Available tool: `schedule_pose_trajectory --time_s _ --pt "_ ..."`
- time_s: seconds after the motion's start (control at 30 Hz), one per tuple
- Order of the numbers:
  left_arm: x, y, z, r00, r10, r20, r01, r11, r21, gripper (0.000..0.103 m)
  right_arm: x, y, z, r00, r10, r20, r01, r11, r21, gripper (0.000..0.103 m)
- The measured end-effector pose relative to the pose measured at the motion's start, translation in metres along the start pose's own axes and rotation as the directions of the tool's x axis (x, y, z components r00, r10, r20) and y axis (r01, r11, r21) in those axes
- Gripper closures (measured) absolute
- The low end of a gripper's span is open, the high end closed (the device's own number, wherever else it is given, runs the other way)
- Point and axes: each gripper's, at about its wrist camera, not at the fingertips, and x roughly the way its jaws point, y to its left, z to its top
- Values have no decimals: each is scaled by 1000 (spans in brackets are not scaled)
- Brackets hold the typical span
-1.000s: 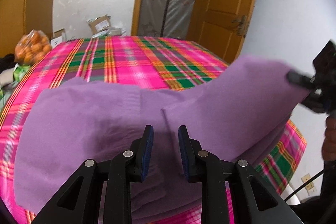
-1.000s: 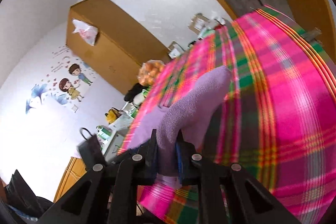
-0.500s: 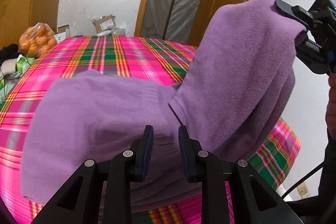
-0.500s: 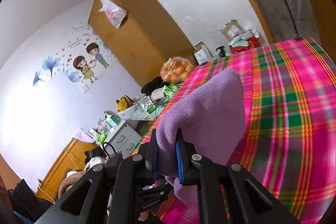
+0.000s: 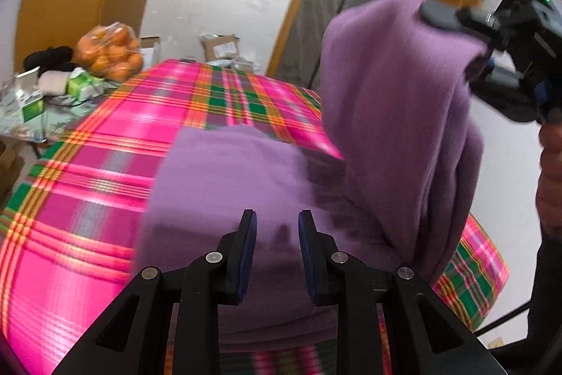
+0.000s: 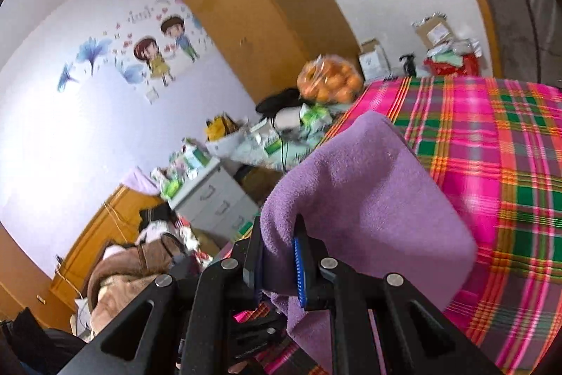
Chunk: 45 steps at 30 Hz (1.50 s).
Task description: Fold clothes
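Note:
A purple garment (image 5: 228, 171) lies on the table under a pink plaid cloth (image 5: 105, 164). Its right part (image 5: 393, 94) is lifted high and hangs in a fold from my right gripper (image 5: 474, 58), which is shut on the fabric edge. In the right wrist view the fabric (image 6: 368, 192) is pinched between the pads of the right gripper (image 6: 277, 224) and drapes over them. My left gripper (image 5: 277, 217) hovers over the near part of the flat garment. Its jaws stand apart and nothing is pinched between them.
A bag of oranges (image 5: 109, 53) and small boxes (image 5: 31, 104) crowd a side table at the far left. A person's hand (image 5: 549, 178) holds the right gripper at the right edge. The plaid table's edge (image 5: 484, 287) drops off at the right. A drawer unit (image 6: 217, 202) stands beyond the table.
The right gripper has raised the garment's edge from table level to a high hanging fold and carried it leftward. The left gripper has shifted sideways over the flat part, jaws unchanged.

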Motion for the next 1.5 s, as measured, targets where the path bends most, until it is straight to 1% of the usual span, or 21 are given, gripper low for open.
schedule_pose_trajectory --time_s 0.17,0.27,0.33,0.47,0.57,0.6,0.63,0.67,0.73,0.87,0.9,1.0,1.07,1.1,1.17,1.23,1.33,1.37,1.4,1.43,1.5 --pt "-12 30 -1 998 53 25 -52 997 -58 78 59 12 -6 992 2 -122 -5 1000 -23 86" --pt "-20 48 -2 995 90 31 -86 992 -91 78 102 13 -14 974 20 -225 -25 999 -22 80" --pt "-28 58 -5 994 107 35 -103 988 -114 78 116 11 -21 966 39 -256 -45 999 -15 79" --pt "-40 75 -6 991 117 57 -107 982 -158 78 111 10 -23 972 100 -214 -104 994 -9 77" --pt "-44 82 -4 993 90 79 -74 980 -186 77 92 6 -20 983 96 -157 -99 995 -10 75" --pt "-43 83 -2 995 63 83 -46 980 -195 74 84 3 -21 986 89 -139 -90 996 -7 75" --pt "-42 84 -1 996 22 84 -4 978 -206 63 77 -2 -22 989 78 -124 -78 997 1 75" --pt "-41 84 1 996 -20 86 38 975 -217 59 70 -7 -25 992 67 -111 -67 998 11 75" --pt "-38 79 4 992 -96 85 113 967 -230 59 56 -19 -31 995 49 -91 -46 998 34 75" --pt "-33 63 9 992 -117 55 127 967 -221 59 36 -40 -43 998 26 -63 -20 996 88 74" --pt "-34 62 11 990 -129 53 138 962 -234 59 32 -44 -46 998 24 -55 -19 995 98 74" --pt "-39 56 19 987 -147 67 159 955 -251 56 21 -55 -51 999 26 -33 -22 993 118 74" --pt "-34 49 21 993 -111 34 116 963 -243 46 17 -61 -53 999 32 -22 -29 991 131 74" --pt "-31 46 21 996 -93 16 94 966 -239 46 16 -64 -54 999 35 -20 -32 990 136 74" --pt "-17 42 18 997 -46 -59 30 969 -247 46 13 -68 -57 999 43 -17 -40 989 143 74" --pt "-8 42 13 995 -17 -103 -11 964 -266 46 10 -70 -59 999 50 -15 -47 989 141 74" --pt "-8 45 10 994 -23 -105 -9 955 -296 48 7 -75 -62 998 54 -15 -51 988 143 74" --pt "-9 45 11 995 -30 -98 -1 953 -304 56 7 -79 -63 998 54 -16 -51 987 150 74" --pt "-9 45 13 995 -34 -91 5 954 -301 62 8 -82 -64 998 54 -17 -51 986 158 74" --pt "-8 43 17 995 -52 -86 24 954 -299 72 8 -85 -65 998 53 -16 -50 985 167 74" --pt "-6 41 24 993 -91 -75 66 953 -296 75 8 -92 -66 999 52 -14 -48 981 186 74"
